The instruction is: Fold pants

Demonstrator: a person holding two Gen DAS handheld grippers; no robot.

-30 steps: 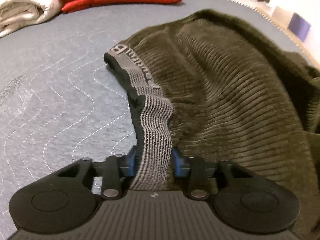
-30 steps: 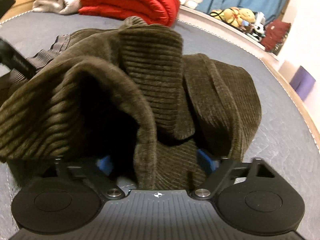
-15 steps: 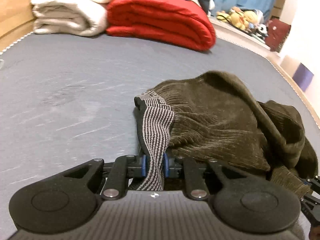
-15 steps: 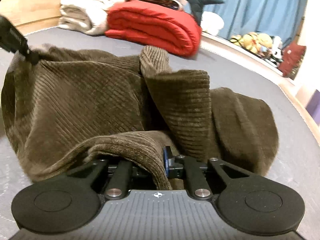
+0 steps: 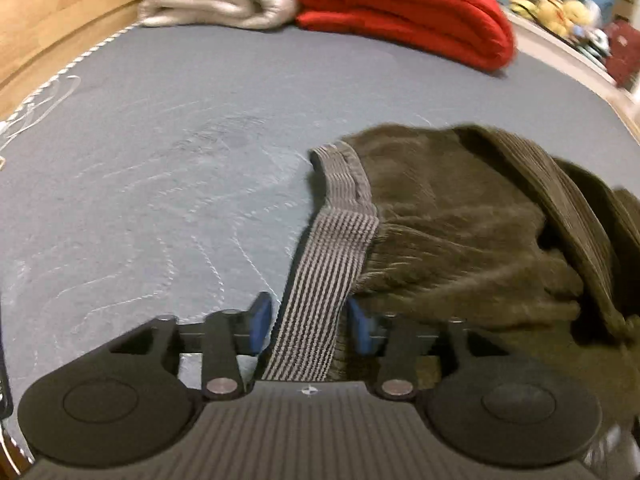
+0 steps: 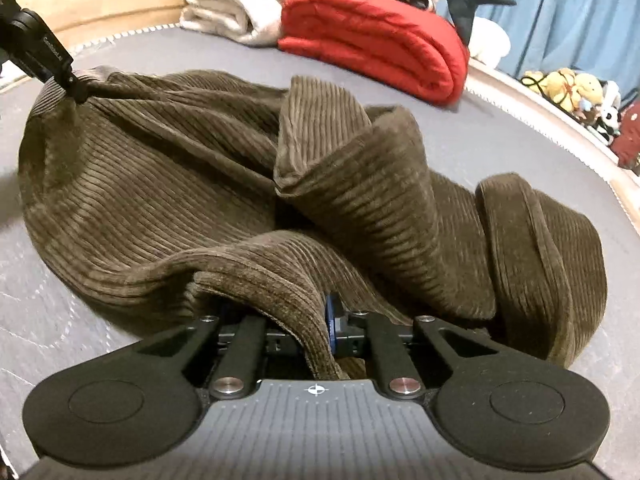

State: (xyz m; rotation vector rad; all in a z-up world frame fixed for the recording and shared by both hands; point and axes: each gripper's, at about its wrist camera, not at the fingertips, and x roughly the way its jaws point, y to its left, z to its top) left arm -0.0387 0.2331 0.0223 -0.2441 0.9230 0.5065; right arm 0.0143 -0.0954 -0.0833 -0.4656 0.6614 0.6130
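Note:
Dark olive corduroy pants (image 5: 460, 216) lie bunched on a grey quilted mattress (image 5: 160, 152). Their grey striped elastic waistband (image 5: 328, 256) runs between the blue pads of my left gripper (image 5: 308, 322); the jaws stand apart, wider than the band. In the right wrist view the pants (image 6: 200, 184) form a crumpled heap with a leg folded up in the middle. My right gripper (image 6: 316, 326) is shut on a corduroy edge of the pants. The left gripper's tip (image 6: 60, 68) shows at the heap's far left corner.
A folded red duvet (image 6: 376, 36) and a folded cream blanket (image 6: 240, 8) lie at the mattress's far end. A wooden bed frame (image 5: 52, 20) is at far left. Stuffed toys (image 6: 576, 92) and a blue curtain (image 6: 580, 8) are at the right.
My left gripper's jaws have opened from pinching the waistband. My right gripper stays shut on the corduroy edge, and the heap has spread flatter and wider.

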